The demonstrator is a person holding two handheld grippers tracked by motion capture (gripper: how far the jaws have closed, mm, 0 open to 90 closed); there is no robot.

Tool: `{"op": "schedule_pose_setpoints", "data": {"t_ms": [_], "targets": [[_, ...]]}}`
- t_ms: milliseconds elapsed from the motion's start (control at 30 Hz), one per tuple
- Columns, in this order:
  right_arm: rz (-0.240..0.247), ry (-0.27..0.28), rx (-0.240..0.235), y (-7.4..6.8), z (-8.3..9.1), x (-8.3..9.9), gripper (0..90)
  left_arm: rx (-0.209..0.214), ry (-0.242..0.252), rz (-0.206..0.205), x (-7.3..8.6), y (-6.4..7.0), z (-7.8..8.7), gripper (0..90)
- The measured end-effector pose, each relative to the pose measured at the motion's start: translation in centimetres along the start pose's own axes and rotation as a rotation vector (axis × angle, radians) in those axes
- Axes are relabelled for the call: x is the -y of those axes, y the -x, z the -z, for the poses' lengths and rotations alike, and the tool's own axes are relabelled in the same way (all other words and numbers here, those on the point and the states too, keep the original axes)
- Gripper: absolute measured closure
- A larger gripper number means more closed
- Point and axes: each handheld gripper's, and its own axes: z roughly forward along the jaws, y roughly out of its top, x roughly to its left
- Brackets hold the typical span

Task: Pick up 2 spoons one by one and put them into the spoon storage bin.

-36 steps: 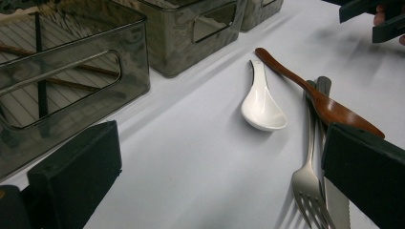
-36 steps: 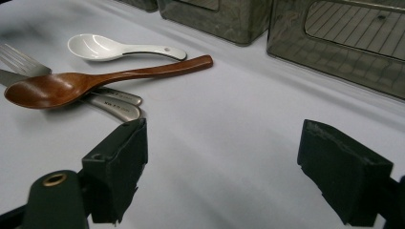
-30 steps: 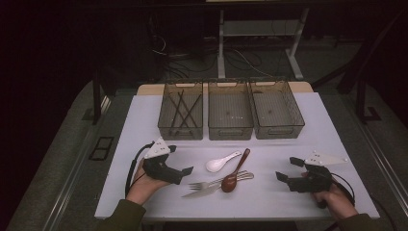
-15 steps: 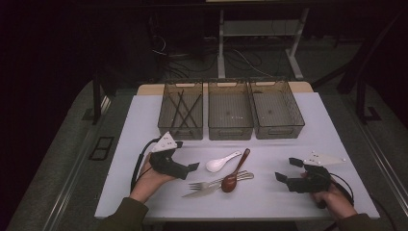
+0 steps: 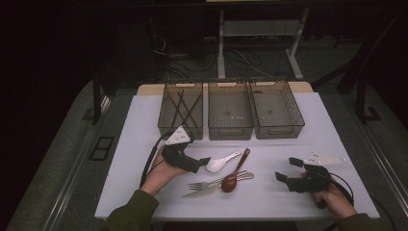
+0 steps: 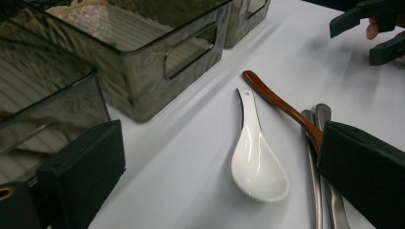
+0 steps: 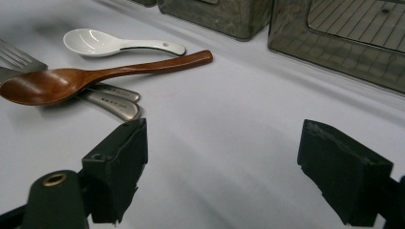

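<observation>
The left gripper (image 5: pixel 204 161) hangs low over the table (image 5: pixel 134 144) with its jaws spread wide and nothing between them, its tips just beside the bowl of the white spoon (image 5: pixel 220 163). That spoon lies flat on the table in front of the 3 bins (image 5: pixel 230 108), bowl toward the left gripper and handle angled up toward the middle bin.

It looks like glazed ceramic, so I judge it stiff, fairly light, slick and liable to chip if dropped or knocked against a bin wall. The bowl is wide and rounded and would likely slip out of flat pads. The narrow handle (image 6: pixel 248 107) or the neck where it meets the bowl seems the safer place to pinch, from the sides.

Just right of it the wooden spoon (image 5: pixel 234 175) lies across a fork (image 5: pixel 207 184) and a knife (image 5: pixel 204 191), so its handle is close enough to be nudged. Farther right, the right gripper (image 5: pixel 287 170) rests near the table edge, jaws apart and empty, well clear of the cutlery.

The high view shows dark sticks (image 5: pixel 183 108) in the left bin and the other 2 bins bare. The left gripper view shows the white spoon's glossy surface (image 6: pixel 258 164) and how near the wooden handle runs. The right gripper view shows the metal handles (image 7: pixel 114 102) under the wooden spoon's bowl.
</observation>
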Motion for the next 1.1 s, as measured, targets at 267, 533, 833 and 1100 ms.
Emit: {"op": "schedule_pose_setpoints", "data": {"t_ms": [267,533,833,1100], "targets": [[-0.004,0.0,-0.001,0.0,0.0,0.0,17.0,0.018,-0.019,0.002,-0.6,0.1,-1.9,5.7],[-0.009,0.003,-0.002,0.1,0.0,0.0,17.1,0.03,-0.056,0.007,-0.9,0.3,-3.5,14.2],[-0.006,0.002,-0.002,0.1,0.0,0.0,17.1,0.079,-0.131,0.022,-0.5,0.5,-4.7,32.2],[-0.002,0.005,-0.002,0.0,0.0,0.0,17.1,0.107,-0.2,0.003,0.0,1.0,-5.4,44.2]]}}
